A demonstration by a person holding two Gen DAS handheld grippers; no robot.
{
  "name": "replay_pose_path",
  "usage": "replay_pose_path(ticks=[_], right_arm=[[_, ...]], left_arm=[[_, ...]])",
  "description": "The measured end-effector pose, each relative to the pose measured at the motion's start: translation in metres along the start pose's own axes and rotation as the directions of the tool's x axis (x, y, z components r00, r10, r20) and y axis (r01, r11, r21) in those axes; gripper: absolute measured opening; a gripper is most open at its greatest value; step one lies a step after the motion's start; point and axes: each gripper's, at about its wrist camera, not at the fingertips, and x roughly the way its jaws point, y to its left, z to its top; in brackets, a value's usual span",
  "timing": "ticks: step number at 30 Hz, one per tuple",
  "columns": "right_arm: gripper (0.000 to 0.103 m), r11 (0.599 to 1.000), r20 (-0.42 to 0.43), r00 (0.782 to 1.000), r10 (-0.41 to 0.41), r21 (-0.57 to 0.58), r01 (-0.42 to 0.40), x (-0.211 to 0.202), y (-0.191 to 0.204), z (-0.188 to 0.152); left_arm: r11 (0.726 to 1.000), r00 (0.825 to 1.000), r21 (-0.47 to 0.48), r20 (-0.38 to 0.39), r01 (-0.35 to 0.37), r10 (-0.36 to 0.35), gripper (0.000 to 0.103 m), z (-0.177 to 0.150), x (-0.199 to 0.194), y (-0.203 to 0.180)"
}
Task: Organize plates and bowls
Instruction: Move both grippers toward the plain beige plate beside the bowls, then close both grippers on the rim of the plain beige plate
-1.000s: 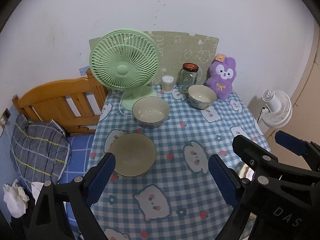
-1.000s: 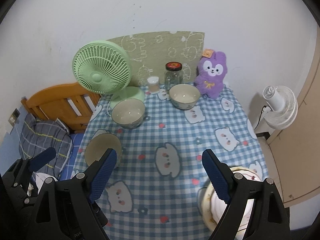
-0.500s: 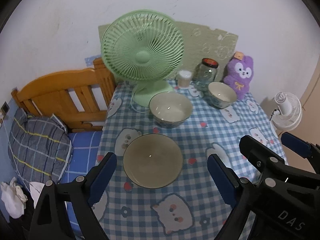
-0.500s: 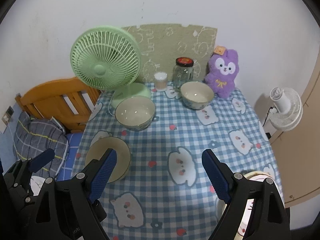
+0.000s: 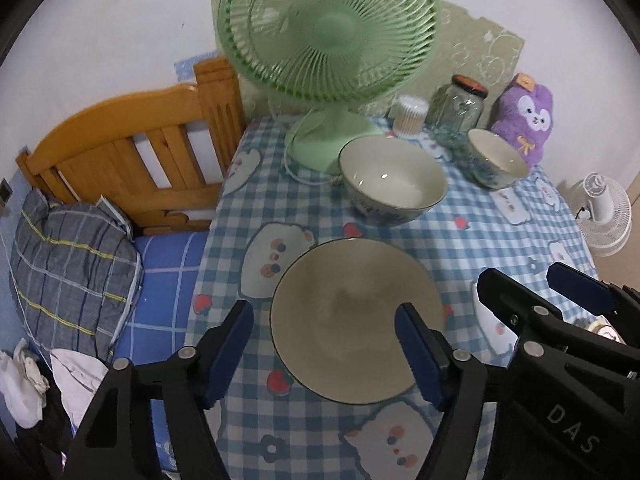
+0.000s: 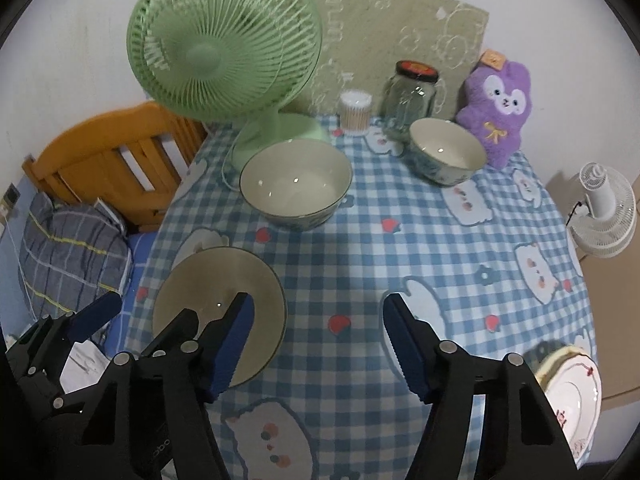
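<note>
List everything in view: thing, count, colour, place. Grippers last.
plate: 1, beige, near left of table
patterned plate: 1, white, near right edge
bowls: 2, cream inside; big bowl mid-table, small bowl behind it
green fan: 1, back left
glass jar: 1, clear, dark lid, back
swab tub: 1, beside jar
plush toy: 1, purple, back right
white fan: 1, off table, right
headboard: 1, wooden, left
pillow: 1, grey plaid, left
left gripper: blue pads, open over plate, jaws just closing
right gripper: blue pads, open, nothing between, just closing
</note>
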Motion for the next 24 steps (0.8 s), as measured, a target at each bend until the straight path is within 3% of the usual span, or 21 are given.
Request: replay_pose_path(ticks=[9,18,21,24], right_arm=[[0.053,0.999,-0.054,0.998,0.021,-0.027,-0.022,0.040,0.018,-0.005],[0.037,0.998,-0.079,0.997,0.022,-0.063,-0.027,0.060,0.030,-0.007],[0.024,0.997,-0.080,0.997,0.022,-0.070,-0.028,0.064,0.032,-0.007],[0.022,0.997,-0.080,0.997,0.011,-0.074,-0.017,0.065,0.034,-0.007]], left_arm=[[1.000,0.999,-0.022,-0.040,-0.011,0.010,0.060,-0.009,0.033,0.012],[0.999,0.998,-0.030,-0.055,-0.016,0.014,0.039,-0.015,0.048,0.017],[0.999,0.998,-0.032,-0.060,-0.018,0.016,0.033,-0.015,0.051,0.019],[0.999,0.998,-0.031,-0.061,-0.023,0.021,0.029,-0.015,0.052,0.020]])
